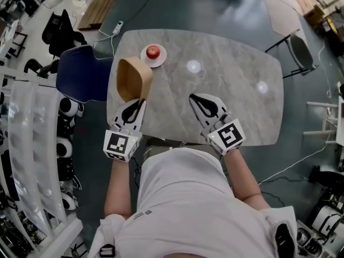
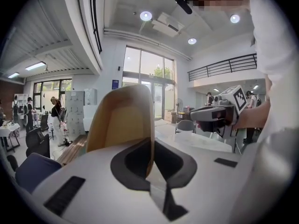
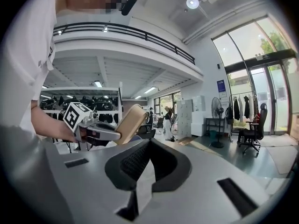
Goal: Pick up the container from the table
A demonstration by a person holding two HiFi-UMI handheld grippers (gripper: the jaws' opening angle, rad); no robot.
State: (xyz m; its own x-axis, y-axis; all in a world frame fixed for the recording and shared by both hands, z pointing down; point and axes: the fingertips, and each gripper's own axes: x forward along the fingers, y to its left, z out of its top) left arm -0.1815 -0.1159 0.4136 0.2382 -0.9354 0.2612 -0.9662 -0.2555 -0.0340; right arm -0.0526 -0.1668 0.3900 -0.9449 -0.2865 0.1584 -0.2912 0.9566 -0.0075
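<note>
Container [image 1: 134,79]: tan wooden bowl-type vessel, hanging clear of the surface [image 1: 231,85], over its left edge in the head view. It is sitting tipped on its side, with the hollow facing away from the surface's middle.

Left hand-held gripper [image 1: 141,101] is gripping it: the jaws are clamped on the container's thin wall at the near rim. In the left gripper view the wall of the container [image 2: 122,120] is running straight down into the slot between the dark pads, one pad on each face. The marker cube [image 1: 122,145] is showing at the rear of the left hand-held gripper, at the person's wrist.

Right hand-held gripper [image 1: 193,98] is holding nothing. Its jaws are resting together, with only a thin seam between the pads in the right gripper view. It is hovering over the near part of the surface, well apart from the container. From the right gripper view the container [image 3: 129,122] is appearing tilted, sticking up out of the left hand-held gripper [image 3: 96,133].

Further out, a red apple [image 1: 153,51] is sitting on a small white plate [image 1: 161,60] on the far left part of the surface, just beyond the container. A blue chair [image 1: 80,77] is standing at the surface's left side. The person's white shirt [image 1: 183,203] is filling the bottom of the head view.
</note>
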